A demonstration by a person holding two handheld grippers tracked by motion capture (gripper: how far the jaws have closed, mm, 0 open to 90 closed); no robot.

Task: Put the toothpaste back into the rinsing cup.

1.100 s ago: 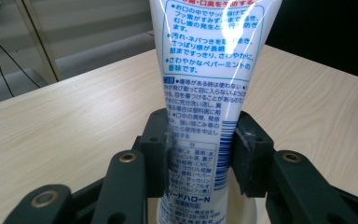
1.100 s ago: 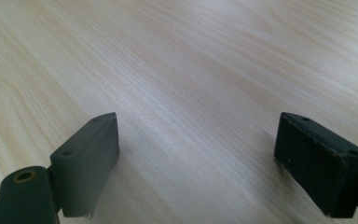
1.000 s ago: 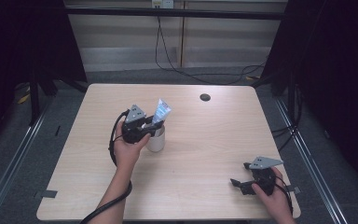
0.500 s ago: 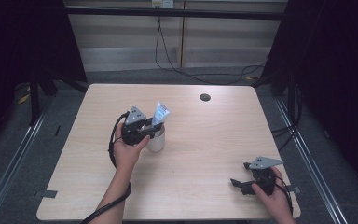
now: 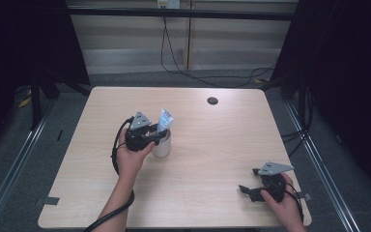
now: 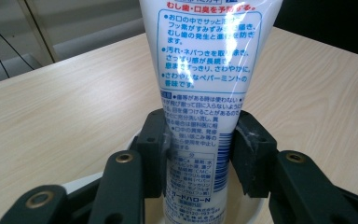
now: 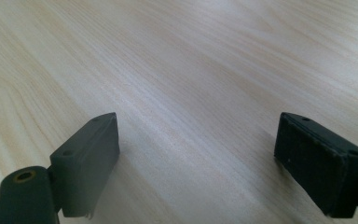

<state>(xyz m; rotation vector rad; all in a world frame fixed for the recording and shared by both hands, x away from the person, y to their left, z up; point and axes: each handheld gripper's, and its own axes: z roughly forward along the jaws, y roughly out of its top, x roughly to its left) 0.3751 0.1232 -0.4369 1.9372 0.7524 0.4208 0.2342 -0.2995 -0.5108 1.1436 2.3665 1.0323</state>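
1. The left gripper (image 5: 157, 137) grips a tube (image 5: 164, 120) between its jaws; in the left gripper view both pads press the tube's (image 6: 204, 88) printed sides.
2. The tube stands upright, its lower end inside a white cup (image 5: 163, 145), near the middle of the table (image 5: 222, 145) on its left half.
3. The cup's rim (image 6: 93, 179) shows under the jaws.
4. The right gripper (image 5: 245, 191) sits near the table's front right corner, well apart from the cup.
5. Its jaws are spread wide with nothing between them, just bare wood (image 7: 191, 107).
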